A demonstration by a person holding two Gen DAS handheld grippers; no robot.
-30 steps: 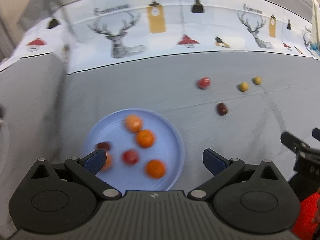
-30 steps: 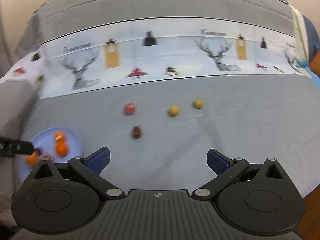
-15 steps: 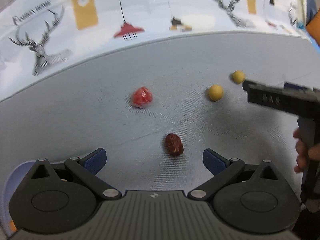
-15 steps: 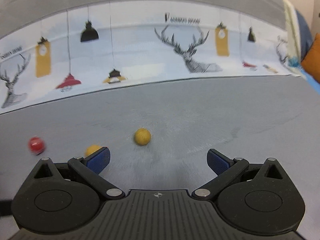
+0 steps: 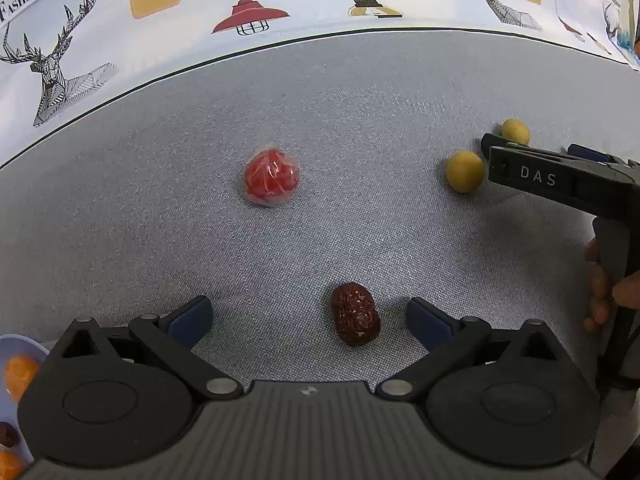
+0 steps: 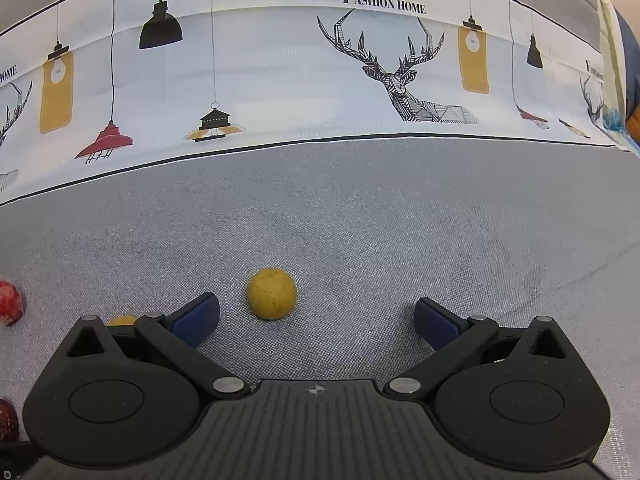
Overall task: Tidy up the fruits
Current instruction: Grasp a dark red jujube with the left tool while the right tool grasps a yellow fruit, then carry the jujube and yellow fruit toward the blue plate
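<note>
My left gripper is open just above the grey cloth, with a dark red wrinkled date lying between its fingers, nearer the right one. A wrapped red fruit lies farther ahead. Two yellow fruits lie at the right beside my right gripper's finger. My right gripper is open and low, with one yellow fruit just ahead between its fingers, nearer the left. The second yellow fruit peeks from behind its left finger.
A pale blue plate with orange fruits shows at the left wrist view's lower left edge. A white printed band crosses the cloth behind the fruits. The red fruit and date sit at the right view's left edge.
Both grippers have moved forward and down from the plate side toward the loose fruits. The date now lies between the left fingers and a yellow fruit before the right fingers. Both stayed open.
</note>
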